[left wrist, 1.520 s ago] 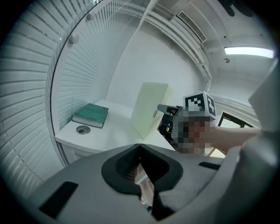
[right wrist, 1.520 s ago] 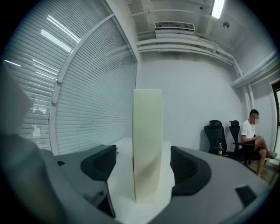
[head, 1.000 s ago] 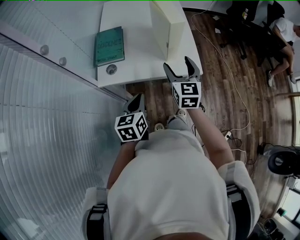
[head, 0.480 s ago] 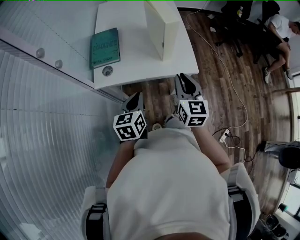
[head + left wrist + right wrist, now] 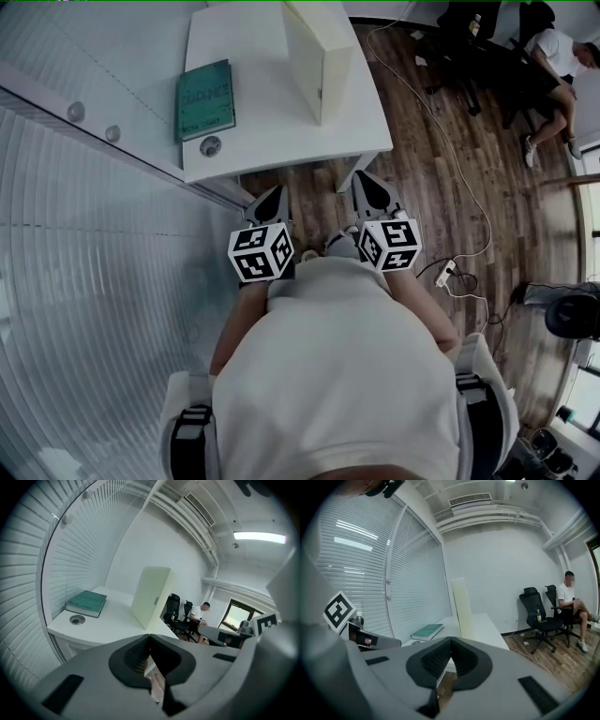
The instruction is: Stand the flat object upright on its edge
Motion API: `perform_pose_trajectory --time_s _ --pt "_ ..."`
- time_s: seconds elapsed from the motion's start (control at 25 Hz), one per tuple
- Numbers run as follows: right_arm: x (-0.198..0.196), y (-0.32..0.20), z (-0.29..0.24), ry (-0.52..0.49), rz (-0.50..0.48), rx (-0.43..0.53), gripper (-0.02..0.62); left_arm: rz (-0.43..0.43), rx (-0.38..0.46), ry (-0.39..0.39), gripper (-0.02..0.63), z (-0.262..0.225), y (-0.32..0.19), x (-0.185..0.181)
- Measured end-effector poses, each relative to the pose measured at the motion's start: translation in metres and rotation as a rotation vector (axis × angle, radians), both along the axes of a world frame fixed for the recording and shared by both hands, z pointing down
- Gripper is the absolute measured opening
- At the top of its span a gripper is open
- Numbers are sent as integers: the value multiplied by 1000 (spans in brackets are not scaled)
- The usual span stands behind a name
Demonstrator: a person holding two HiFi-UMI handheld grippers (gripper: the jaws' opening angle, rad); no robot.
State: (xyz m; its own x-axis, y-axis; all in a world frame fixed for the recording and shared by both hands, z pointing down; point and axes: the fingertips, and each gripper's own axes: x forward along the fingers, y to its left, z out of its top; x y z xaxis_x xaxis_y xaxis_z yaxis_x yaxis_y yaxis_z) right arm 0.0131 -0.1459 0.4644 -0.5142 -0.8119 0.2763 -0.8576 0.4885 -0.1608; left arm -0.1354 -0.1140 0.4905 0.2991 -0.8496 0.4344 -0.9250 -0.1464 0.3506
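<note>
A green book (image 5: 205,98) lies flat on the white table (image 5: 272,127), near its left edge; it also shows as the green book (image 5: 86,603) in the left gripper view and the green book (image 5: 427,631) in the right gripper view. Both grippers hang over the wood floor, short of the table's near edge and close to the person's body. My left gripper (image 5: 272,197) is shut with nothing in it, tips touching (image 5: 149,637). My right gripper (image 5: 373,187) is closing, its jaws meeting at the tips (image 5: 450,641) with nothing between them.
A tall cream box (image 5: 319,56) stands upright on the table's right half. A round cable grommet (image 5: 210,145) sits in front of the book. Window blinds (image 5: 84,281) run along the left. A cable and power strip (image 5: 445,272) lie on the floor; a seated person (image 5: 553,56) is far right.
The right gripper drew back from the table's edge toward the body and its jaws closed. The left gripper stayed where it was.
</note>
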Motion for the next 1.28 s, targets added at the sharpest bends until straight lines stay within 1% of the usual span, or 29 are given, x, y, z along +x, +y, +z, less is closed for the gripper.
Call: perform_pose_trajectory --time_s 0.28,0.48,0.64,1.28 --pt "-1 2 9 -9 -9 -37 17 -3 -10 -1 20 3 0 0" --pt "-1 -1 10 18 2 -39 17 -6 -9 -2 20 3 -1 -2" --pt "0 -2 11 21 4 -45 17 -10 -11 -4 20 2 -1 -3" --pt "1 1 12 -6 -21 -60 17 -25 -15 -8 20 2 5 -1"
